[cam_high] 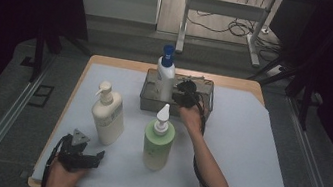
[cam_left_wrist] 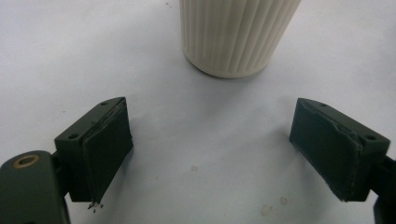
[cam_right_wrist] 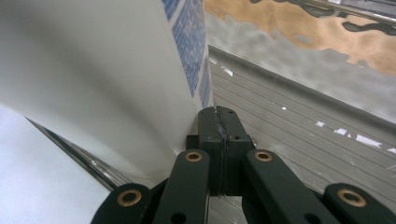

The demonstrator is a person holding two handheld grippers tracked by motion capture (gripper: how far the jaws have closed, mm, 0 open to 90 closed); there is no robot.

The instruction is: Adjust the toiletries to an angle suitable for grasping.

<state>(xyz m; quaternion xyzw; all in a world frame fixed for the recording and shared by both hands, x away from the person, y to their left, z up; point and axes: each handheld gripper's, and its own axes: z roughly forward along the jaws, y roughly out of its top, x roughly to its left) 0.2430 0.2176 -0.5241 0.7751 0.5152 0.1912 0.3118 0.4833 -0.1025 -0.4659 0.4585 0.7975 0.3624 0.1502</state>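
Right tongs (cam_right_wrist: 218, 112) pressed together with nothing between, tips just beside the white bottle with the blue cap (cam_high: 165, 73), which stands upright in the wire basket (cam_high: 206, 102) at the far side of the tabletop (cam_high: 256, 153). Left tongs (cam_left_wrist: 210, 149) spread wide, resting low at the near edge, facing the cream pump bottle (cam_high: 107, 114). Green pump bottle (cam_high: 158, 143) near the middle.

White bottle (cam_right_wrist: 93, 70) crowds right claw (cam_right_wrist: 219, 114), tray wall (cam_right_wrist: 299, 84) beyond
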